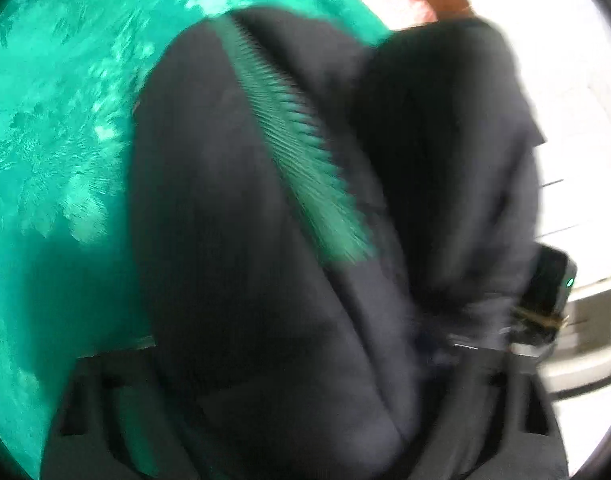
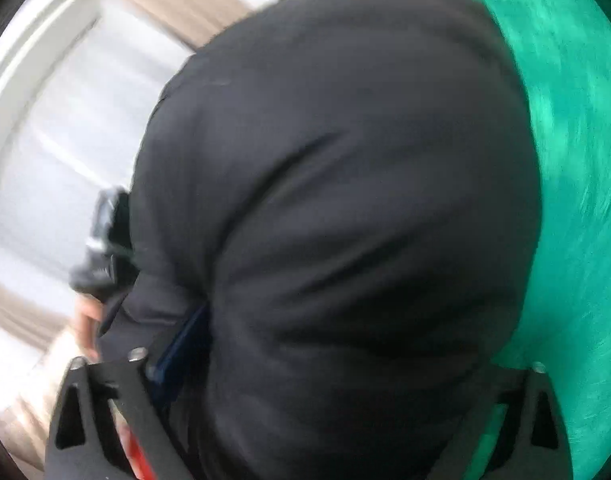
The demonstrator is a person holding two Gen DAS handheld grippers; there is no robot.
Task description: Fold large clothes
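- Left gripper (image 1: 289,420): raised above the green cloth (image 1: 57,128), buried in the black garment (image 1: 233,240); grip state unreadable.
- Right gripper (image 2: 305,420): likewise smothered, unreadable.
- Garment hangs bunched between both; its long axis is unclear.

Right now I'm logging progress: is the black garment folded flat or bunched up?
Bunched: the garment drapes in loose humps over both grippers, above the green cloth, not flat.
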